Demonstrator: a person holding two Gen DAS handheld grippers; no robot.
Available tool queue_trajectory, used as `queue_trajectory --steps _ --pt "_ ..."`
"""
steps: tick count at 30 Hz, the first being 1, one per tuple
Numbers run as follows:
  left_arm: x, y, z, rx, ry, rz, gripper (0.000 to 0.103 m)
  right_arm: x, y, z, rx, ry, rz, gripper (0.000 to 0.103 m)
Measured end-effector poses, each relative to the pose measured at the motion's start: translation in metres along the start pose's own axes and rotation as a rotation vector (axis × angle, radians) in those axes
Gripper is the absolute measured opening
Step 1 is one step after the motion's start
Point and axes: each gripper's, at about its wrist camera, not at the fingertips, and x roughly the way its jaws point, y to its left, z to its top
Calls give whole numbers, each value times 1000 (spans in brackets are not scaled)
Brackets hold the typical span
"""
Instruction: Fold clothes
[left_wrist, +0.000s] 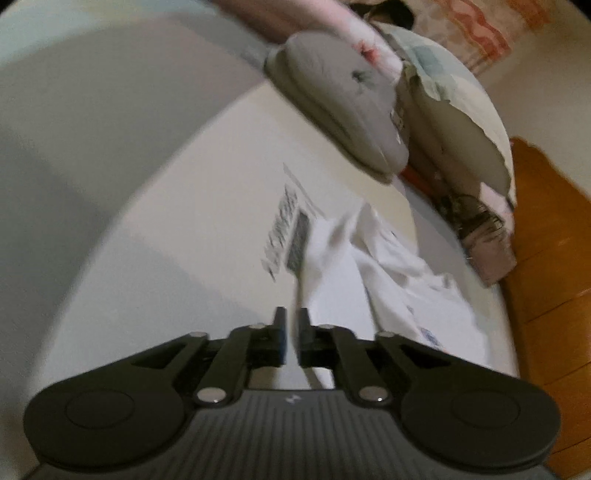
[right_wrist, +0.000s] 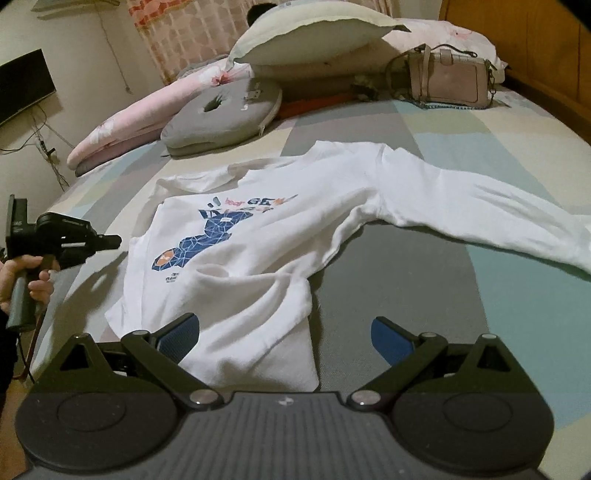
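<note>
From your left wrist camera, the left gripper (left_wrist: 291, 332) has its jaws nearly together, only a narrow slit between them. White cloth shows through that slit and runs up from it, but the view is blurred and you cannot tell whether the pads pinch it or merely sit in front of it. The white shirt (left_wrist: 391, 273) spreads ahead and to the right of the jaws across the bed (left_wrist: 147, 221), its print showing as a dark smear just beyond the tips. A grey cushion (left_wrist: 340, 96) lies farther up the bed.

From your right wrist camera, the right gripper (right_wrist: 284, 338) has its jaws wide apart and holds nothing. The shirt's bottom hem lies directly between and just ahead of the jaws, nearer the left one, with part of the hem folded back on itself. The shirt (right_wrist: 266, 236) runs away from you toward the pillows (right_wrist: 317, 33), collar at the far end, so its long axis lies along the line you are pointing. One long sleeve (right_wrist: 480, 199) stretches far out to the right, across that axis. Your left hand (right_wrist: 22, 277) holds its gripper (right_wrist: 114, 242) just off the shirt's left edge, jaws aimed at the body of the shirt.

The sleeve is probably the next thing to bring in, and your right hand is the nearer one to it: it lies ahead and to the right of the open jaws. A handbag (right_wrist: 443, 77) sits well beyond it.
</note>
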Motion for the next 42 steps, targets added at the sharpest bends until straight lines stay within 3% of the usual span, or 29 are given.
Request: queue_trajectory --steps 2,6,10,13,16,21,22,23,27,30,42 --pt "2 3 -17 -88 43 -78 33 2 0 -1 3 5 -1 102" --pt "11 -2 -50 -153 97 -127 37 0 0 -2 3 2 1 102" --pt "21 -11 -71 -181 96 -169 37 -1 -3 -5 19 2 2 102" --pt "33 -16 -72 -197 75 -182 33 -1 -6 -7 26 7 -4 102" --pt "42 -17 -72 -221 46 -174 20 0 -8 -10 47 12 -9 102" --pt "36 -11 -98 -245 -19 -196 13 6 -13 -15 66 36 -13 102" --pt "38 -9 -98 -241 -24 -185 5 7 -13 -16 66 38 -13 102" --pt "38 -11 -95 -215 -32 -166 3 7 -12 -16 63 38 -12 102" --pt "25 -33 -73 -23 -92 -65 2 2 -8 -16 27 18 -22 102" --pt "10 -38 -47 56 -113 1 2 0 -10 -15 22 10 -31 102" --pt "-24 -13 45 235 -216 305 1 4 -10 -12 12 16 -73 102"
